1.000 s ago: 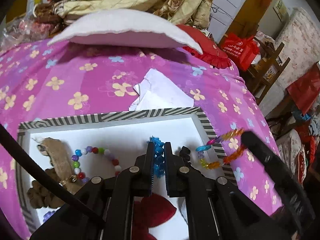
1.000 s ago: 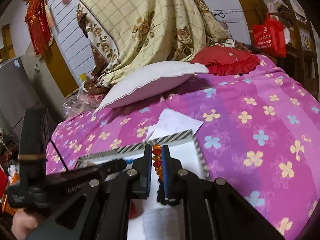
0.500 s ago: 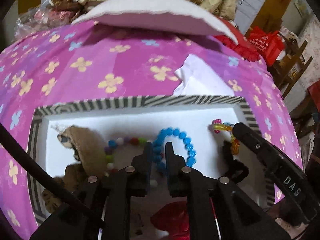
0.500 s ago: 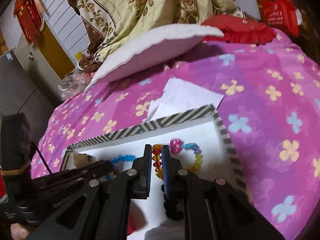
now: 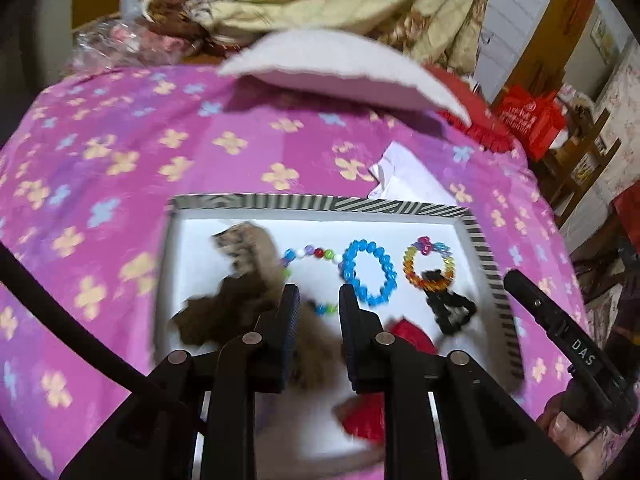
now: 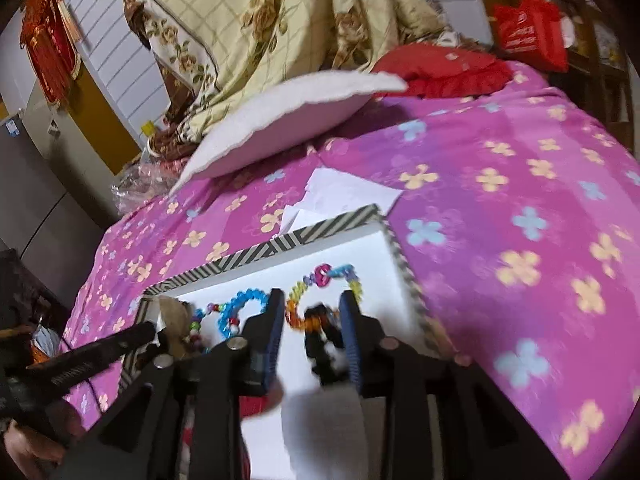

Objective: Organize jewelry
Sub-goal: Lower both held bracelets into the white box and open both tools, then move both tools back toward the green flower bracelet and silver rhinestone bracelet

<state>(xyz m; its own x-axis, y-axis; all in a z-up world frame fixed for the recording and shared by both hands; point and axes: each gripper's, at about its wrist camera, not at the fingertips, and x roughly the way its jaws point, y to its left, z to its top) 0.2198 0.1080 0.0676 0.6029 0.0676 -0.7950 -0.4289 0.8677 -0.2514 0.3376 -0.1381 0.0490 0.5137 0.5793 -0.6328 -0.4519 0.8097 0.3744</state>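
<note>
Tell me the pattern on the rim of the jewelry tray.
Black-and-white zebra-like stripes run along the tray rim, clearest in the left wrist view.

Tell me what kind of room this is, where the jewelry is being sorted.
Most likely a lived-in bedroom. The striped tray sits on a bed covered by a pink flowered bedspread, with a white pillow and a red cushion at the far end, and a folded quilt behind.

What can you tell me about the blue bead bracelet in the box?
The blue bracelet is a closed ring of round, glossy bright-blue beads that look like plastic. It lies flat on the white floor of the striped-rim box, near the middle. On its left it meets the multicolored bead bracelet; the rainbow bracelet lies apart to its right. The open left gripper sits just in front, not holding it.
</note>
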